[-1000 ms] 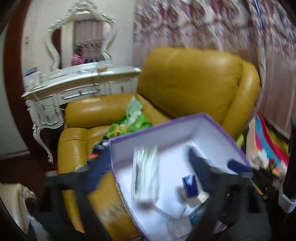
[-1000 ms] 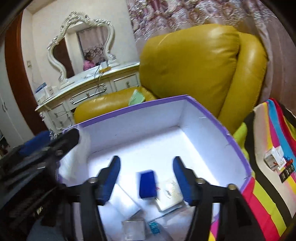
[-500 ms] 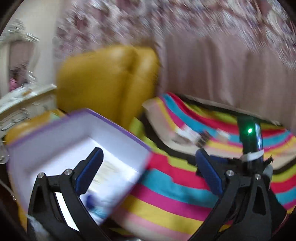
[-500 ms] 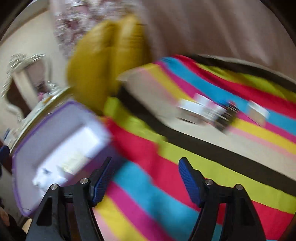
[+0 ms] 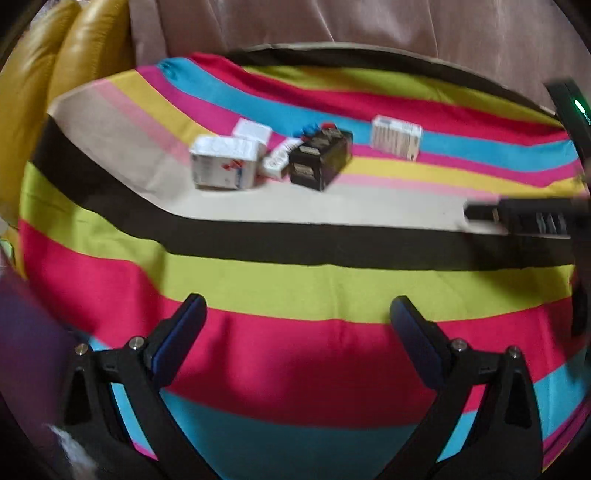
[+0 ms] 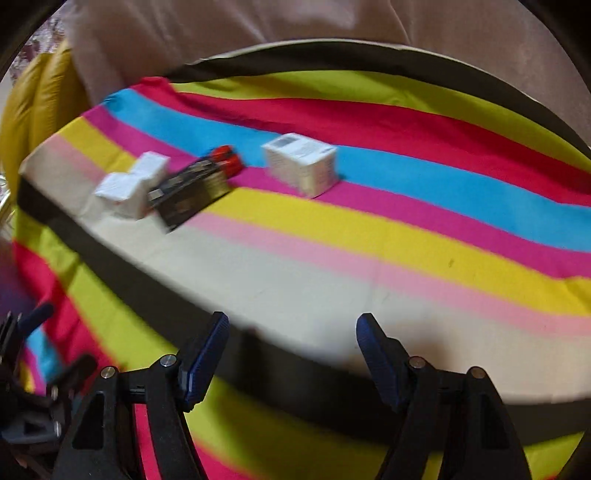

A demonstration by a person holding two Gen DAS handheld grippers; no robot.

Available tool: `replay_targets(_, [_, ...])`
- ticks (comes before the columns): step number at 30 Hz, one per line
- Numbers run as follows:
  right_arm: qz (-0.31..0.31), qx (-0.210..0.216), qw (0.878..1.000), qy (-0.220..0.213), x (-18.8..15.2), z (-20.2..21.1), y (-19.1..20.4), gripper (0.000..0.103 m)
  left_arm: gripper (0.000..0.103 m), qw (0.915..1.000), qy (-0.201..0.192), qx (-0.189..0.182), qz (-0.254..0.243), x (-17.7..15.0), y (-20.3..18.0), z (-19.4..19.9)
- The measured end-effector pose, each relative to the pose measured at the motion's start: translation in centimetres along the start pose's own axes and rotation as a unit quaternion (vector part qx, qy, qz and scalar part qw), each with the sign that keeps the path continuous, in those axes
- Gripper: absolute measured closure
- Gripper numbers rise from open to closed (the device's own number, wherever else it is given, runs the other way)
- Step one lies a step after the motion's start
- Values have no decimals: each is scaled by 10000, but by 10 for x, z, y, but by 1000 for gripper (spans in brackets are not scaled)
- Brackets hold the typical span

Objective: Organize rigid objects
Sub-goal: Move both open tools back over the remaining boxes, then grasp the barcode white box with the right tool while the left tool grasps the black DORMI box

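1. Boxes: 3 white cartons clustered w/ 1 black box, all on the striped cloth, far side from both grippers; 1 more white carton stands apart to the right, on the blue/pink stripes. Total 5 boxes.
2. Small red and blue bits show just behind the black box; what they are can't be told.
3. Labels: print on the cartons and pale panels on the black box, all too blurred to read. Front carton has a red/blue mark.
4. Shapes/materials: rectangular cardboard, matt white; black box glossier, lying at an angle. Cloth is soft woven fabric w/ broad bands (black, lime, red, blue, pink, yellow, cream), slightly rumpled.
5. Left gripper: jaws have just been opening and stand very wide, blue pads, nothing between them; over the red band, well short of the boxes.
6. Right gripper: jaws have just been opening, moderately wide, empty; over the black band.
7. Background: yellow leather chair at left, pink curtain behind.
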State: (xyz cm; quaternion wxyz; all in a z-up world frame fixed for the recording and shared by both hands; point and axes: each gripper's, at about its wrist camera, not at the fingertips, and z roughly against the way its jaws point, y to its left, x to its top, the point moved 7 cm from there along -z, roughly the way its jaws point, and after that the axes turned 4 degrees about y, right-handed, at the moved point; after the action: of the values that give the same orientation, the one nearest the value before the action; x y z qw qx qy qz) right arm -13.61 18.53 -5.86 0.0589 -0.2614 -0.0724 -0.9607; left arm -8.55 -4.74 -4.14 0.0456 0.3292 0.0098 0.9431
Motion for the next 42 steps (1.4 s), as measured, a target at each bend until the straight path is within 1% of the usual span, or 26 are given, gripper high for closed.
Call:
replay_targets(1, [24,-47,10000,28,9,-9,-5,31,2,9999,68,-70,-23,0,-2,-2])
replay_targets(2, [51,-66,10000,52,18,-18,-10,31,2,9999,33,-138,-16,2,-2,0])
replay_targets(3, [81,-71,9999,56,27,-23,-12,31,2,9999,16,-163,16,2,-2,1])
replay_targets(4, [125,-67,9999,55,34,-30,-13,31,2,9998,80,-160,33,2,-2,-3])
replay_targets(7, [470,-69,9988,104,64,-57,-11,31,2,9990,356,-260,70,-2,-5,-12])
replay_targets(9, [682,-124,9976,88,80,-70,-8,28,2,9977,589,-321,99,-3,-6,-21])
replay_targets(12, [949,-13,9954,110,107,-88,2,24,1,9976,595,-326,125,-1,-7,-24])
replay_targets(14, [1098,54,9938,141,123,-98,8,24,0,9975,609,-318,135,-1,-7,-25])
replay_targets(17, [1130,101,9934,192,134,-106,12,23,0,9974,636,-295,149,-1,-7,-26])
replay_targets(18, [1192,139,9926,206,134,-105,14,29,0,9974,642,-293,151,-1,-7,-26])
replay_targets(19, [1261,154,9918,164,132,-102,16,42,0,9974,649,-288,155,0,-7,-26])
replay_targets(20, [1320,130,9911,105,128,-95,17,63,0,9973,656,-283,159,0,-7,-26])
replay_targets(23, [1394,-12,9902,96,105,-75,18,62,0,9971,698,-259,177,2,-7,-28])
replay_targets(25, [1316,-16,9913,68,80,-56,15,62,0,9963,803,-260,147,5,-7,-31])
replay_targets(28, [932,-145,9955,35,33,-24,0,62,0,9944,1009,-294,125,17,-8,-41])
replay_targets(29, [821,-136,9965,52,24,-19,-3,62,0,9943,1015,-303,106,23,-9,-45])
replay_targets(31, [503,-138,9986,-54,-1,-3,-11,62,0,9958,907,-134,68,41,-9,-55])
replay_targets(33, [353,-83,9993,-109,-16,8,-11,61,0,9970,768,-54,55,63,-12,-65])
replay_targets(35, [298,-62,9994,-169,-22,11,-8,61,0,9981,612,-60,16,90,-17,-76])
replay_targets(37, [248,-65,9994,-215,-22,10,-7,61,0,9990,437,98,-38,110,-21,-86])
replay_targets(38, [260,-91,9994,-228,-23,9,-4,61,0,9990,394,159,-107,120,-24,-94])
replay_targets(39, [281,-113,9992,-247,-18,6,-11,61,1,9990,377,189,-177,126,-26,-100])
replay_targets(40, [308,-145,9991,-266,-18,5,-7,61,7,9987,373,263,-237,130,-28,-108])
replay_targets(41, [314,-158,9990,-270,-18,7,-8,61,16,9983,406,317,-260,132,-28,-113])
replay_targets(42, [309,-150,9990,-279,-18,8,-8,61,36,9976,408,456,-334,131,-29,-114])
